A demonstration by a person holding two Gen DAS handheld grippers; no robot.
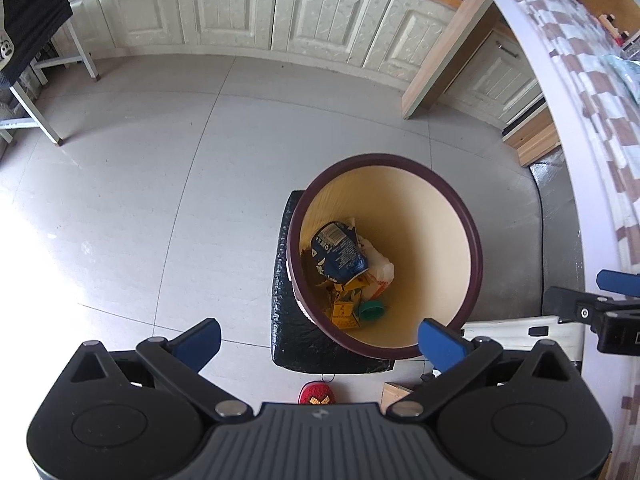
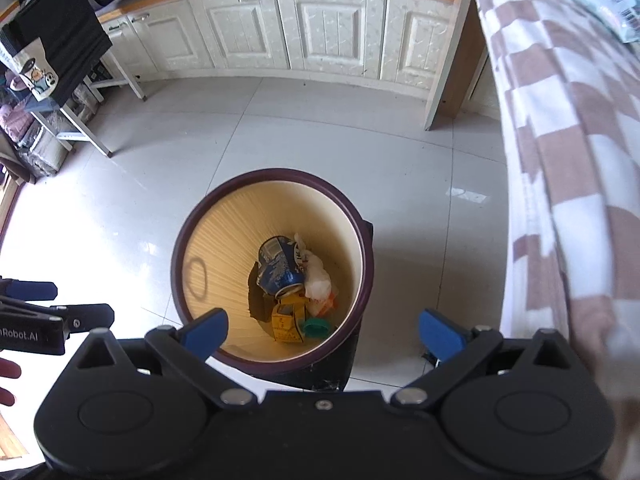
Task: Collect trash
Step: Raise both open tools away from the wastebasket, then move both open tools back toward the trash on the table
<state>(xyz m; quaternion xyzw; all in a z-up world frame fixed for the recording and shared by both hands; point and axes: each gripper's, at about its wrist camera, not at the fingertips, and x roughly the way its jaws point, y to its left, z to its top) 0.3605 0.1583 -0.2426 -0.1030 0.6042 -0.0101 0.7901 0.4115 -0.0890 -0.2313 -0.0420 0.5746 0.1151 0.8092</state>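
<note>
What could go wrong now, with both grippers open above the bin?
The bin stands on a small dark block and overhangs its edge, so a bump from the left gripper or right gripper might tip it. The hanging checked cloth beside it could snag.

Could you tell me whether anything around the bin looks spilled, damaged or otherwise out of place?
Nothing looks spilled: the can, white bag, yellow carton and green cap all lie inside the bin. The can is crushed, as trash would be. The one stray thing is a small red item on the floor beside the bin's black stand.
</note>
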